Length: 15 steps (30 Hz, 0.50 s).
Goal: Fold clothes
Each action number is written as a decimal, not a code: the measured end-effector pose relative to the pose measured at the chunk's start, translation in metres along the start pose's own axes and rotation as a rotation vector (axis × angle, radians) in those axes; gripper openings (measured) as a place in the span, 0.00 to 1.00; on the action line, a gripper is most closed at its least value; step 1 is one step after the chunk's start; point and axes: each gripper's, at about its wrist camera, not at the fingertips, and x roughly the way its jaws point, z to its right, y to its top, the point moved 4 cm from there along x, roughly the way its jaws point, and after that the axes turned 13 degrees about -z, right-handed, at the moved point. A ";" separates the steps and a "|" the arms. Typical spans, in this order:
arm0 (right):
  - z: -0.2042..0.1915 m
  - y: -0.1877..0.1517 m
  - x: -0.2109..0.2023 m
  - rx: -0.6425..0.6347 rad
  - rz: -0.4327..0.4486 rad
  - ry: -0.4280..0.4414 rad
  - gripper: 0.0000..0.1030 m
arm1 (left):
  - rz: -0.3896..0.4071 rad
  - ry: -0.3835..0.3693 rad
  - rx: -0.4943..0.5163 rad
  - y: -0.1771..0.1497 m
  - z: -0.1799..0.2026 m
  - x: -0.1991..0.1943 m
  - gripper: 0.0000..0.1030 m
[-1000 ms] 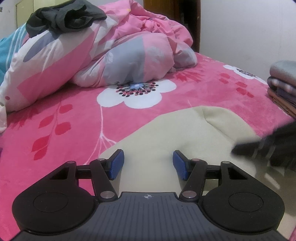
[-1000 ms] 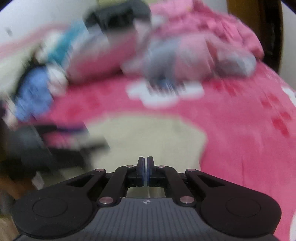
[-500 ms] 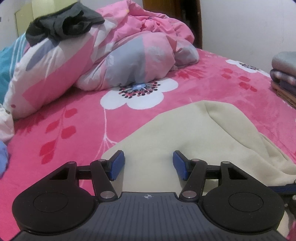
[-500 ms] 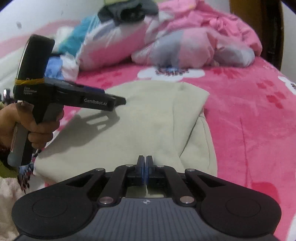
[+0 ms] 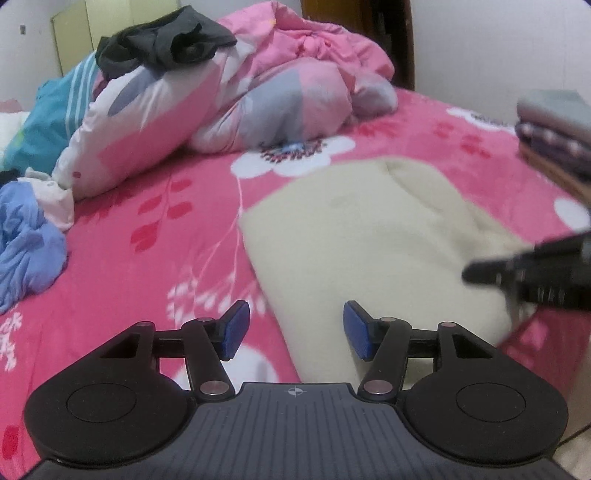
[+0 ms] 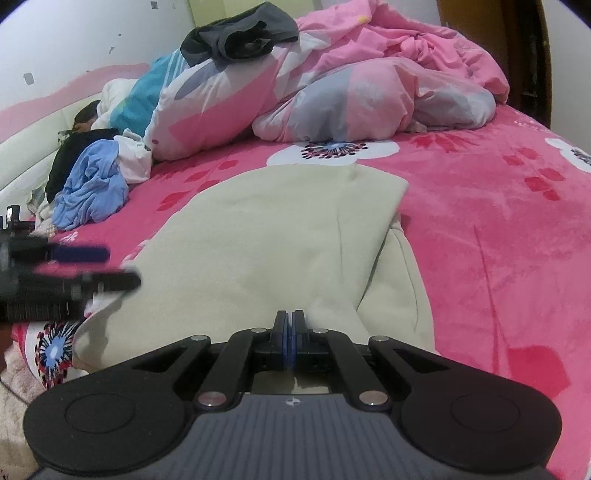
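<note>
A cream garment lies partly folded on the pink flowered bed; it also shows in the right wrist view. My left gripper is open and empty over the garment's near left edge. My right gripper has its pads pressed together at the garment's near edge; whether cloth is pinched between them I cannot tell. The right gripper shows blurred in the left wrist view, and the left one shows in the right wrist view.
A crumpled blue garment and white clothes lie at the left. A pink and grey duvet and pillow with a dark garment on top lie at the back. A stack of folded clothes sits at the right.
My left gripper has moved left, off the garment's middle toward its left edge, still open. My right gripper has come closer to the garment's near edge and stays shut.
</note>
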 end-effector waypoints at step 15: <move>-0.031 -0.011 -0.015 -0.059 -0.008 -0.031 0.00 | -0.005 0.031 0.014 -0.006 0.004 0.002 0.55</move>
